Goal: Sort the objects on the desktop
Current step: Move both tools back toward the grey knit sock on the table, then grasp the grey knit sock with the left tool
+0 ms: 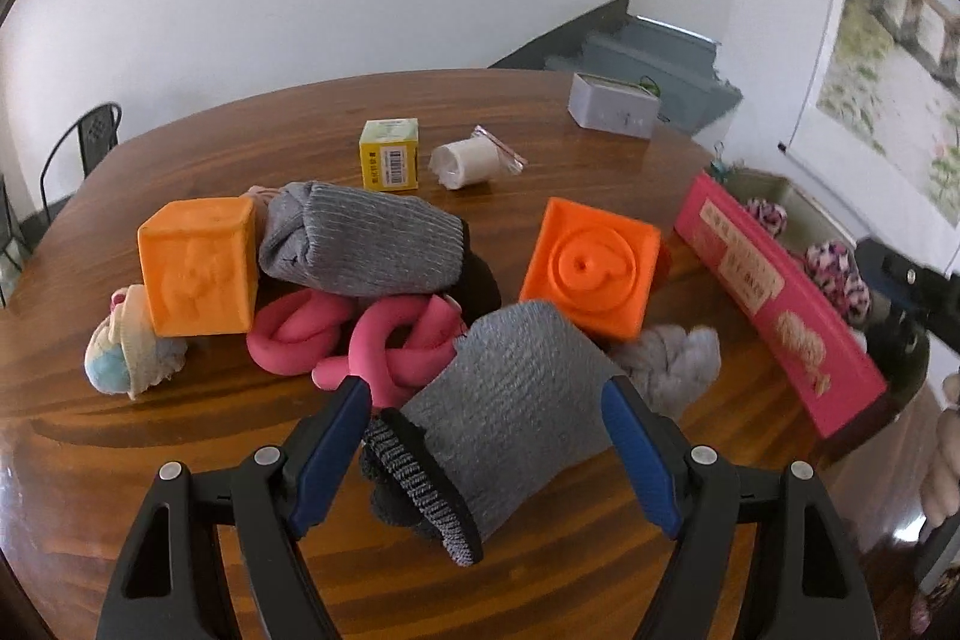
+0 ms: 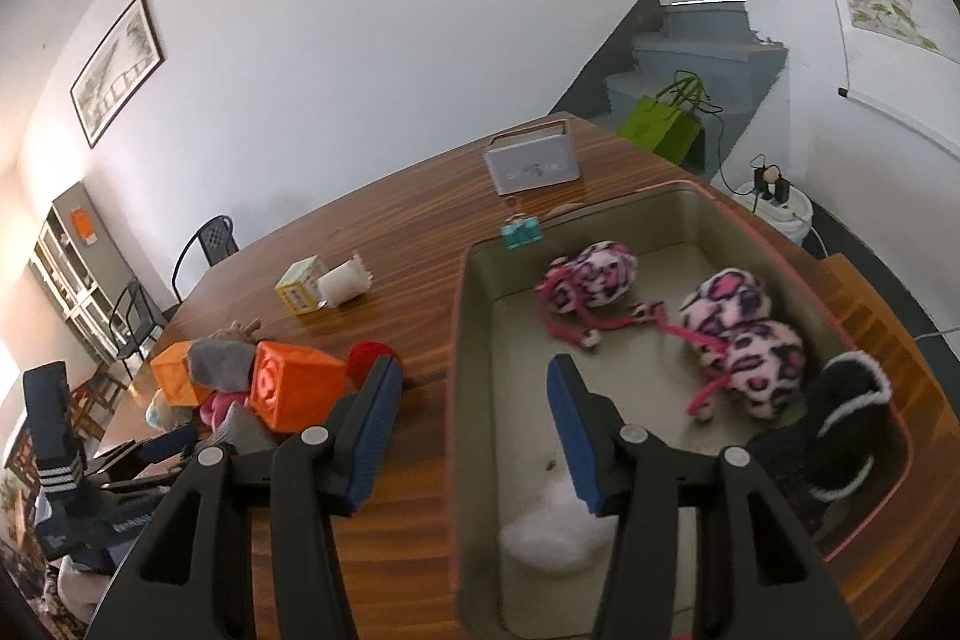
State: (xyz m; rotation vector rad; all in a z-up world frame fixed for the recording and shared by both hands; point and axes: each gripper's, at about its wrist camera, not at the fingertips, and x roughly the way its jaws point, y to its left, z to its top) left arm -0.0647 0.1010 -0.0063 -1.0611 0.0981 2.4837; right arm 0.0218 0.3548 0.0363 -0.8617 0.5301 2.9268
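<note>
My left tongs (image 1: 483,436) stand apart with the nearest grey sock (image 1: 510,430) lying between the blue pads, which I judge are not pressing yet. I'd settle lower and close across the thick folded body, not the dark cuff, so it lifts as one bundle clear of the pink knotted rope (image 1: 384,346) just behind. Beyond the sock sit the orange block (image 1: 591,268) and, further right, the pink-walled tray (image 2: 474,340). My right tongs (image 2: 474,436) are apart and empty, straddling that tray's near wall; I'd pull them aside before carrying the sock over.
</note>
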